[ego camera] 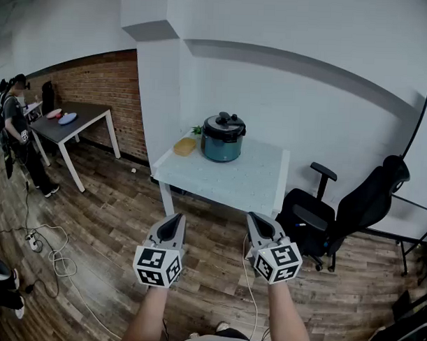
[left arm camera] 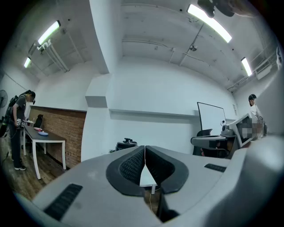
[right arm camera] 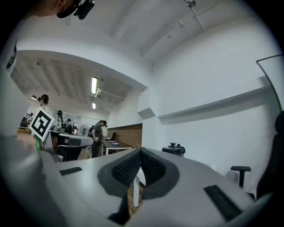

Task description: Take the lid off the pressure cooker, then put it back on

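Here, a teal pressure cooker (ego camera: 222, 142) stood at the far end of a pale worktop (ego camera: 234, 181) by the white wall, its black lid (ego camera: 224, 122) seated on top. Well short of the worktop, over the wooden floor (ego camera: 106, 232), the left tool (ego camera: 177, 218) and right tool (ego camera: 256, 218) were held side by side, each with jaws pressed together, gripping nothing.

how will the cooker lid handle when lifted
Probably rigid and fairly heavy: the lid looks solid and spans the whole pressure cooker. Its raised top knob likely gives a firm hold. It sits closed, so may need twisting free.
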`<state>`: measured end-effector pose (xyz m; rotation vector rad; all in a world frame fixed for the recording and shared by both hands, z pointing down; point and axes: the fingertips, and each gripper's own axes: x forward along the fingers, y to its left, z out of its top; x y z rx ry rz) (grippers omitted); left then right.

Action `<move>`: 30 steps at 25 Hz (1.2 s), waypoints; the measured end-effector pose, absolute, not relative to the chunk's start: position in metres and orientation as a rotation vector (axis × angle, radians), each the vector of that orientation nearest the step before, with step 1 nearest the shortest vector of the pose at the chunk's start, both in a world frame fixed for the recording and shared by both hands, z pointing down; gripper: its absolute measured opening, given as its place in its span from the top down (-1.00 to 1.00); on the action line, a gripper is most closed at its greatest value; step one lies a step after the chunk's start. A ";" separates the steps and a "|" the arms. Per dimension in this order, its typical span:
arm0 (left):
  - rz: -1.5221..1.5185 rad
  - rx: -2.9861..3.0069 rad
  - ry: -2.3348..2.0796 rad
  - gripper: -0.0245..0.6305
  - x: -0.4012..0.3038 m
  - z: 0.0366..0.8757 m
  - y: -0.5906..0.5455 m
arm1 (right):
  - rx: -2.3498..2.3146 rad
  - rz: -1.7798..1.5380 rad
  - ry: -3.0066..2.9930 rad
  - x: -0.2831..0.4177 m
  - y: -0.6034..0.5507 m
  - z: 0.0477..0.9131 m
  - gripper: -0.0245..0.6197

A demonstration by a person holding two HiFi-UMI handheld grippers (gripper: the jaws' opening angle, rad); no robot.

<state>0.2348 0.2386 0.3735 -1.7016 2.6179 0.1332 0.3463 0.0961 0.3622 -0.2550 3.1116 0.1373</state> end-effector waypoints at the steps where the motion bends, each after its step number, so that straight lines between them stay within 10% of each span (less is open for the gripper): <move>1: 0.134 -1.702 2.619 0.88 0.234 0.374 0.238 | -0.255 0.136 3.110 0.346 0.095 0.362 0.92; 28: 0.086 -1.676 2.641 0.88 0.229 0.375 0.193 | -0.215 0.131 3.091 0.331 0.055 0.362 0.91; 30: 0.082 -1.673 2.647 0.88 0.226 0.376 0.188 | -0.187 0.137 3.097 0.325 0.054 0.363 0.39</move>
